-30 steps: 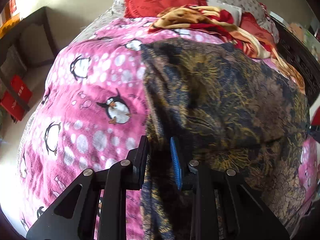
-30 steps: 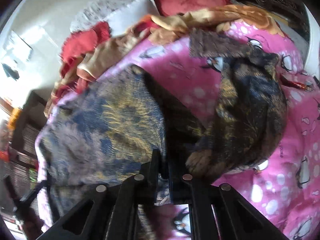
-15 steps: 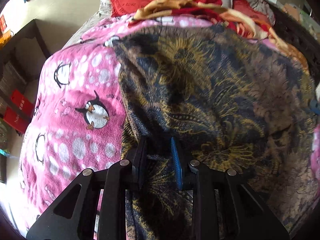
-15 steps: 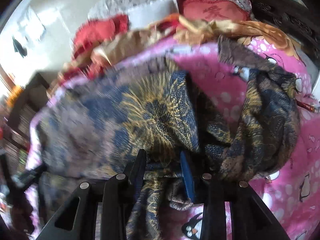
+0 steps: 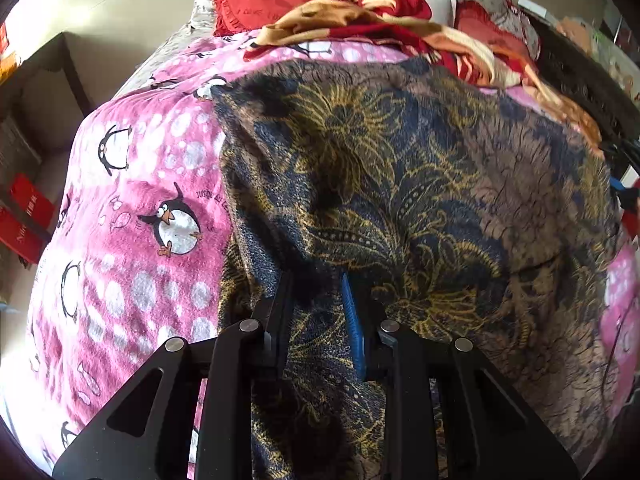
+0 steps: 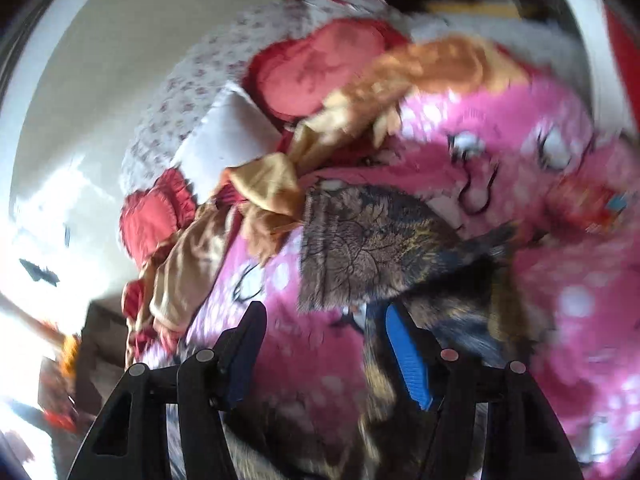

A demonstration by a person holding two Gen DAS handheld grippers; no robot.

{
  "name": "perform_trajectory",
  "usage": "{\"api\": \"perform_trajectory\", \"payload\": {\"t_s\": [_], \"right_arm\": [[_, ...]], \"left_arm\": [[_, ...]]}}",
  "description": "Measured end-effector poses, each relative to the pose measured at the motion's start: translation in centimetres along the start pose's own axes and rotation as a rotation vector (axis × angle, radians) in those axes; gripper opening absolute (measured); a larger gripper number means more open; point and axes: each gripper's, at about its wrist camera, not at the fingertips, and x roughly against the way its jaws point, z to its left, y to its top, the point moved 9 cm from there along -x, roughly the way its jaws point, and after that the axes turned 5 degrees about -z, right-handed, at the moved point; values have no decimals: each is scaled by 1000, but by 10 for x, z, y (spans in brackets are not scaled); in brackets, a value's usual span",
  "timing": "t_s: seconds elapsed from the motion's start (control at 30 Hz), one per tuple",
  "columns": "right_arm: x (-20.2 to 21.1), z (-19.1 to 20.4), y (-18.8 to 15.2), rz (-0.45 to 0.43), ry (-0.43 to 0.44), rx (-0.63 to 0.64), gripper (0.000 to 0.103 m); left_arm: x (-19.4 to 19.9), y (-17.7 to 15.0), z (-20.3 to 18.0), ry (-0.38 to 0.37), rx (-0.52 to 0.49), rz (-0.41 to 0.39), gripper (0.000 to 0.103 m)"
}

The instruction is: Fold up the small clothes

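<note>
Left claw [image 5: 316, 312]: was clamped on a fold of the dark floral cloth [image 5: 400, 184].
Right claw [image 6: 324, 344]: jaws were opening, nothing gripped; cloth lay just ahead.

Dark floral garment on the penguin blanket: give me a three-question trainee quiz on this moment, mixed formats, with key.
1. True or false: the left gripper pinches the dark floral garment.
2. The right gripper has between its fingers: A) a red cushion B) nothing, only the pink penguin blanket behind C) gold cloth.
3. Fill in: the blanket's printed animals are ____.

Key: 1 true; 2 B; 3 penguins.
</note>
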Motion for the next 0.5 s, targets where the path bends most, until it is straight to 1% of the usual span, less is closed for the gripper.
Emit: {"api": "perform_trajectory", "payload": {"t_s": [0.03,0.07,0.1,0.13,0.17,0.2,0.23,0.33,0.37,0.4,0.43,0.5], "right_arm": [[-11,-5,2,-1,-14,-44,59],[-17,-8,6,-26,-6,-75,57],[-18,-9,12,-64,1,-82,46],[-17,-9,17,-92,-7,-65,19],[-16,-9,19,-94,-18,-42,7],[-12,-9,21,-91,-36,-11,2],[-6,-8,25,-102,-29,5,2],[46,14,39,-169,55,108,2],[74,29,42,-187,107,161,2],[93,40,43,-201,137,198,2],[122,56,45,-225,180,255,2],[166,85,40,-241,263,337,2]], "left_arm": [[-2,0,0,1,3,4,23],[-2,-1,1,-1,7,5,23],[-3,-1,2,-3,12,8,23],[-3,-1,2,-5,15,10,23],[-2,-2,4,-6,16,10,23],[-1,-1,5,-6,17,6,23],[0,0,6,-5,18,1,23],[6,0,10,-6,32,-10,23],[8,0,11,-5,37,-15,23],[11,0,13,-5,43,-19,23],[14,1,14,-6,49,-24,23],[21,1,16,-14,66,-35,23]]}}
